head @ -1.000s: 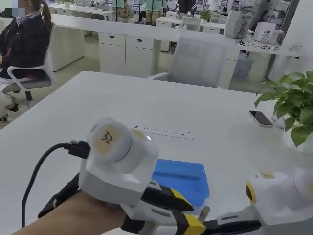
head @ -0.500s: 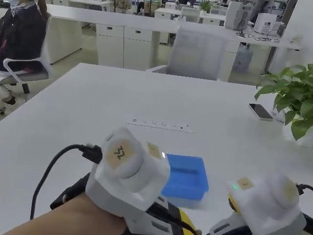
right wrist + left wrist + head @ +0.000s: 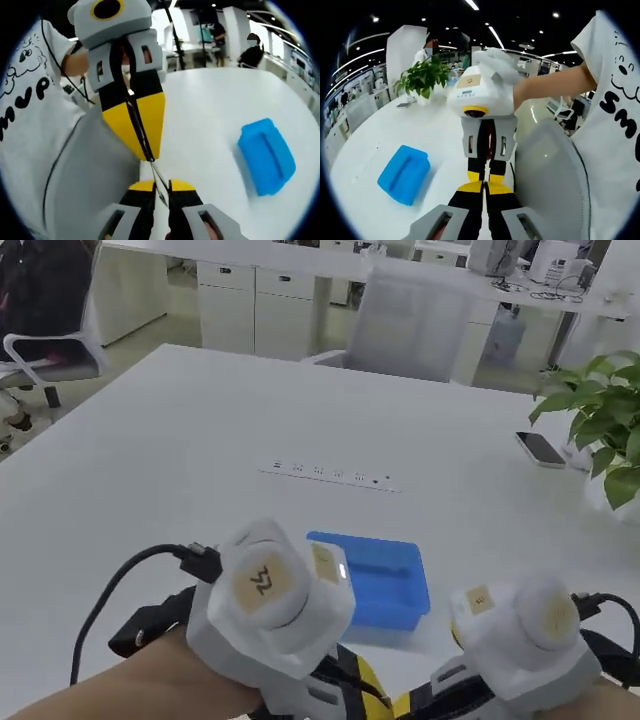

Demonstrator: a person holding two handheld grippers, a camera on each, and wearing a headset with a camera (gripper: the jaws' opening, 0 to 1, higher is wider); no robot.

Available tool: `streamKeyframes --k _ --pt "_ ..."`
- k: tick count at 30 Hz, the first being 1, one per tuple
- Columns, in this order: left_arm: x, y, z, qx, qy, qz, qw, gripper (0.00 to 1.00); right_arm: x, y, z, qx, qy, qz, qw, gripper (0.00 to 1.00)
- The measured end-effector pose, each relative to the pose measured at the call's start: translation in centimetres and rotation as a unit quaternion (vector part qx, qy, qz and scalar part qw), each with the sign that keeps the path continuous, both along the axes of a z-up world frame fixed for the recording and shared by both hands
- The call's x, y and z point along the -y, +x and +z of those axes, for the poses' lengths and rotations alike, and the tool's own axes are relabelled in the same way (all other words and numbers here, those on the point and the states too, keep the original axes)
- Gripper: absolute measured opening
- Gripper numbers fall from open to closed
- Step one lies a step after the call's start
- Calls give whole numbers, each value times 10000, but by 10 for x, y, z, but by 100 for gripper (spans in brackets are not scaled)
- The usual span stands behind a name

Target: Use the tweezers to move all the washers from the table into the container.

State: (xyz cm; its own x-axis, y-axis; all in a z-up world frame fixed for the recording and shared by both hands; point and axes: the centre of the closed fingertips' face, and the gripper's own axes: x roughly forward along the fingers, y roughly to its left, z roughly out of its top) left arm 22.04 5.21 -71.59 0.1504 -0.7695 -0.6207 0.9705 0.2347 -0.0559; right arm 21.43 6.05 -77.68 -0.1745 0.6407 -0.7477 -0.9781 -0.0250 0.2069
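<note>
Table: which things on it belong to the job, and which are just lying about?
Job in hand:
tweezers, held between the grippers
blue container

Just lying about:
phone
potted plant
socket strip

container [image 3: 395, 585]: matt plastic | table [image 3: 200, 440]: smooth, faint sheen | tweezers [image 3: 156, 175]: thin dark metal

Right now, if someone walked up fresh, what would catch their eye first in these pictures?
First, the two grippers meeting tip to tip: thin tweezers run from the left gripper's closed yellow jaws to between the right gripper's jaws. Next, the bright blue container on the white table just beyond them, and the leafy plant at the table's right edge.
</note>
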Motion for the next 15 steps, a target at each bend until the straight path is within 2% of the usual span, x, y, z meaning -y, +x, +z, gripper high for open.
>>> streamKeyframes --k 4,6,8,10,12,15 --pt "-6 10 -20 323 390 -154 9986 0 5 18 -15 411 -357 -93 9985 6" --pt "-7 12 -27 345 431 -187 9983 0 5 22 -21 471 -429 -119 9979 6" --pt "-8 17 -35 453 517 -236 9974 0 7 27 -28 466 -579 -243 9969 6" --pt "-10 22 -45 605 672 -306 9954 0 8 34 -34 569 -689 -365 9953 7" --pt "-12 26 -54 654 733 -325 9946 0 8 40 -41 606 -751 -512 9940 8" --pt "-14 33 -67 623 784 -263 9946 0 7 45 -51 652 -791 -670 9925 9"
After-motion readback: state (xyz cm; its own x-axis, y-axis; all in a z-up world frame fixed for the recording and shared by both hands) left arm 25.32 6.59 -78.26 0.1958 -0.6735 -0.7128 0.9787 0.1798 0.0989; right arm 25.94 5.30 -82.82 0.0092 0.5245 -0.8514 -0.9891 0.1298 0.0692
